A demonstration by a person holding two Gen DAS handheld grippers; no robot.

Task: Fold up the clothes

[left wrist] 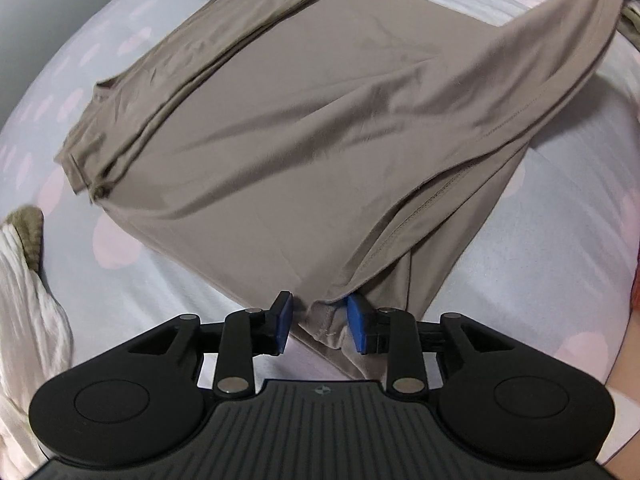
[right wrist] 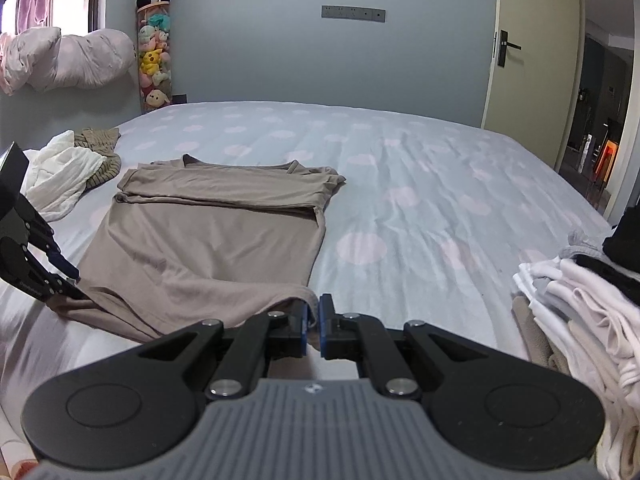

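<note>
A taupe t-shirt (right wrist: 208, 236) lies flat on the dotted bed sheet (right wrist: 420, 200), its sleeves folded in near the collar. My right gripper (right wrist: 316, 314) is shut on the shirt's near hem corner, which is drawn up to its blue pads. From the left wrist view, the t-shirt (left wrist: 280, 132) spreads ahead of me and that held corner stretches to the upper right. My left gripper (left wrist: 321, 314) points steeply down at the other hem corner. Its jaws stand apart with the bunched hem between them, touching only the right pad (left wrist: 357, 322). The left gripper (right wrist: 66, 274) also shows at the shirt's left hem.
A loose heap of white and olive clothes (right wrist: 72, 168) lies at the bed's left side, also visible as white cloth (left wrist: 28, 300). A stack of folded clothes (right wrist: 580, 304) sits at the right edge. A plush-toy column (right wrist: 154, 44) and a door (right wrist: 528, 44) stand beyond the bed.
</note>
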